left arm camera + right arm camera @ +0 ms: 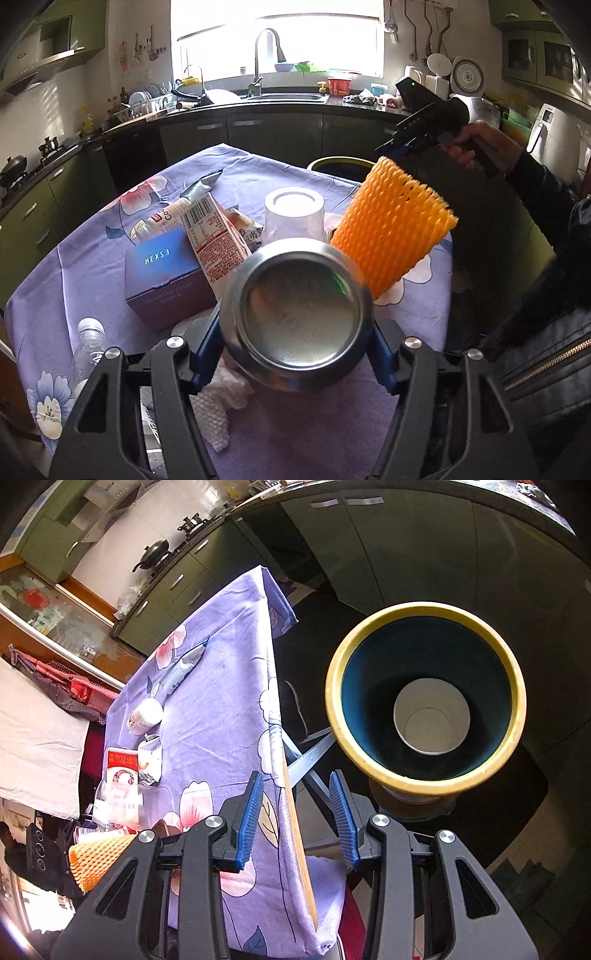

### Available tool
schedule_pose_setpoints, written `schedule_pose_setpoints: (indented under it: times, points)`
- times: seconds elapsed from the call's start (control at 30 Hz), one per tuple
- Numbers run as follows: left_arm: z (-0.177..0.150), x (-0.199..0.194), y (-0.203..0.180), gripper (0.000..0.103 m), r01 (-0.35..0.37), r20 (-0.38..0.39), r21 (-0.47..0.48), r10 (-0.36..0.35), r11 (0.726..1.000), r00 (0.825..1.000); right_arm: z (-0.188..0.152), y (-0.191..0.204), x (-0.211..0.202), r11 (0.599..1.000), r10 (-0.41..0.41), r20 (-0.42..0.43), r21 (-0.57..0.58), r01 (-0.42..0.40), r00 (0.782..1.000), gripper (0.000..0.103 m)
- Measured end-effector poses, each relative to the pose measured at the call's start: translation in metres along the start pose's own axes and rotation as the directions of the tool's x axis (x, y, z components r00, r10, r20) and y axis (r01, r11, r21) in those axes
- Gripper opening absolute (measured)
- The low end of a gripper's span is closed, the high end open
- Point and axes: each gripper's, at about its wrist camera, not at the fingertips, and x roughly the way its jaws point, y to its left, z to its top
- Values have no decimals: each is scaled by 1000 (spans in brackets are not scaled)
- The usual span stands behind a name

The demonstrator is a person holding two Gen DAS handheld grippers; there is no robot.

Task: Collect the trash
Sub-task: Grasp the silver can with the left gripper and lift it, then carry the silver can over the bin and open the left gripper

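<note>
Can point(295, 314) sits clamped between left gripper point(295, 354) pads above table point(92, 258).

can point(295, 317) before upturned cup point(294, 218), foam net point(391, 225) right, box point(166, 280) left

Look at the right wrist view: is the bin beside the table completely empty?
No. A white paper cup lies at the bottom of the yellow-rimmed bin.
</note>
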Motion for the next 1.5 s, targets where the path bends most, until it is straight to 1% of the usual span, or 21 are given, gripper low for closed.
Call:
schedule_pose_setpoints:
  times: [0.17,0.4,0.73,0.9,1.07,1.23,1.33,1.43,1.5]
  points:
    - [-2,-5,1,62,11,11,-17,-11,1000,1000,2,-1,3,1000,8,-3,-8,-8,1000,38]
    - [3,-18,5,61,5,55,-45,-2,999,999,1,1,4,1000,19,6,-18,-19,1000,38]
    - [13,-25,5,61,-22,80,-33,25,999,996,0,6,8,999,32,6,-37,-32,999,38]
    - [28,-32,6,61,-35,100,-16,37,999,994,1,6,4,999,30,18,-41,-29,999,38]
    - [60,-33,10,61,-23,117,-2,23,1000,993,-1,0,-11,999,12,57,-44,-10,998,38]
    - [108,-22,11,61,11,124,6,-12,1000,992,-4,-12,-23,999,5,84,-42,-2,996,38]
    - [146,-7,9,61,41,118,12,-42,999,992,-6,-23,-32,999,-8,109,-39,12,994,38]
    - [187,15,2,61,87,110,28,-90,996,990,-7,-36,-41,999,-18,136,-27,22,991,38]
    - [217,41,-7,61,144,81,37,-147,989,986,-9,-50,-48,1000,-24,151,-9,25,988,38]
